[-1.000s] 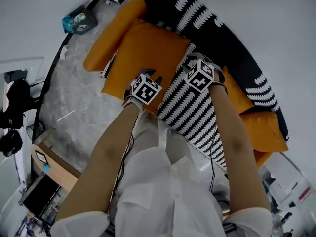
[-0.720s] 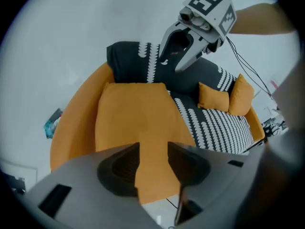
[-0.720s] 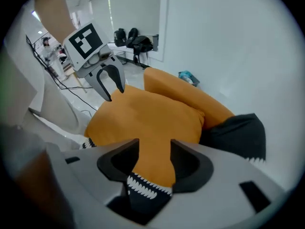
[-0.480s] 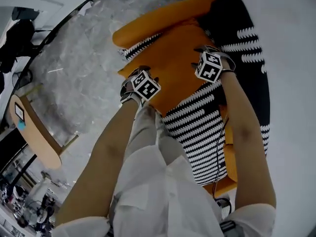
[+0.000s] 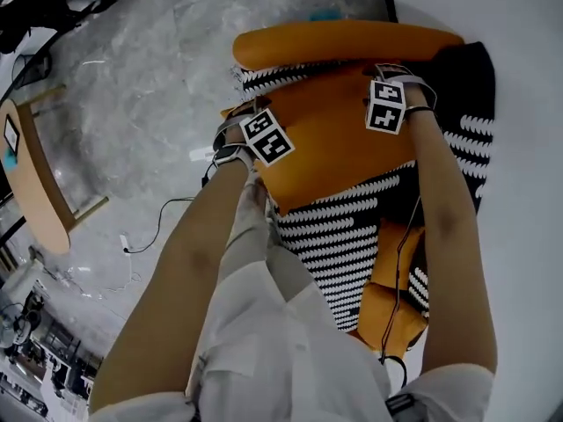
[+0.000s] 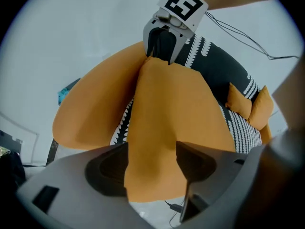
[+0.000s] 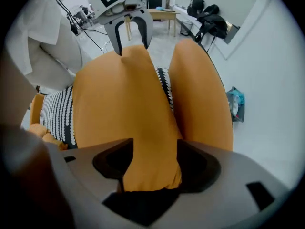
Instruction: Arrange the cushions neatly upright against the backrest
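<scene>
At the far left of the head view, a wooden table (image 5: 40, 183) stands on a grey marbled floor (image 5: 141, 86), where a thin cable (image 5: 149, 236) trails. A person in a white top (image 5: 281, 350) leans over a sofa, both bare arms stretched down to it. The sofa's seat (image 5: 339, 236) is covered in black-and-white stripes.

The left gripper (image 6: 152, 149) points steeply down at the seat's front edge. Its jaws stand wide, having just been opening, and one corner of an orange cushion (image 5: 334, 139) sits between them, filling the gap. It cannot be told whether they press the fabric.

The cushion stretches across the seat from the front edge towards the backrest (image 5: 471, 86), at the end of the sofa just beside a fat orange armrest (image 5: 343, 42). It runs as a long ridge from one gripper to the other. Whether it rests on the seat or is raised off it cannot be told.

The right gripper (image 7: 156, 144) points straight down at the cushion's far corner, close to the black backrest. Its jaws are also wide, having just been opening, and that corner lies between them.

Further along the seat, near the other end, small cushions (image 5: 387, 306) of the same orange lie against the backrest.
</scene>
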A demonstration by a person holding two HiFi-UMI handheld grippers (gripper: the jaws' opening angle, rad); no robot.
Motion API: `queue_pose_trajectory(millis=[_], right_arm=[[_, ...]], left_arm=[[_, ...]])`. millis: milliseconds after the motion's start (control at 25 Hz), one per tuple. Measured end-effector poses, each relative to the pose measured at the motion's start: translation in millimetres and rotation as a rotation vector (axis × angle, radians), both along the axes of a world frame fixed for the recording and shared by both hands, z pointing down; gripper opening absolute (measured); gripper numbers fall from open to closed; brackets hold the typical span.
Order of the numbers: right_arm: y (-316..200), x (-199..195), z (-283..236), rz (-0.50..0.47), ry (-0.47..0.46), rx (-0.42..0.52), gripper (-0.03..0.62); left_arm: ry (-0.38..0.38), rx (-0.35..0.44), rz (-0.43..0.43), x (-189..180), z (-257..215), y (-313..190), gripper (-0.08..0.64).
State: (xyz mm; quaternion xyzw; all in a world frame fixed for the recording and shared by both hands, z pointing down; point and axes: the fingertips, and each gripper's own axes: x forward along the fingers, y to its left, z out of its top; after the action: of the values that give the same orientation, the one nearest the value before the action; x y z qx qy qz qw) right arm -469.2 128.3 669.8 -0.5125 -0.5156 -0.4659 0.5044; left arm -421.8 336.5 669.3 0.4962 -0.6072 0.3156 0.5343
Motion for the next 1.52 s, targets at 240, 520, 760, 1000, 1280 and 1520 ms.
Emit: queue_pose_trajectory(millis=[240,520,760,1000,1280,1520], right_arm=[[-9.4,3.5,34.9,-0.055,0.128,0.085,0.294],[-2.3,14.2,42.3,0.031,0.117,0.085,0.165],[-9.5,27.3,28.6,0.133,0.027,0.094,0.028],[-16.8,45.6,-11.5,0.205,-0.016,0.077,0.018],[-40.9,112.4,-71.8,0.337,-0.036,0.075,0.018],[-67.4,183.8,-129.3,0.589,-0.077,0.048,0.018]], left_arm=[[0.051,-0.015,0.059,4.9,22.3,-2.9,0.327],[0.130,-0.016,0.096,14.5,29.9,-2.4,0.239],[0.106,-0.041,0.150,23.1,14.7,-6.9,0.025],[0.100,-0.023,0.155,32.6,-17.1,-10.0,0.020],[0.058,-0.004,0.273,60.8,-64.7,-30.2,0.020],[-0.038,-0.018,0.503,55.4,-115.4,-73.2,0.020]])
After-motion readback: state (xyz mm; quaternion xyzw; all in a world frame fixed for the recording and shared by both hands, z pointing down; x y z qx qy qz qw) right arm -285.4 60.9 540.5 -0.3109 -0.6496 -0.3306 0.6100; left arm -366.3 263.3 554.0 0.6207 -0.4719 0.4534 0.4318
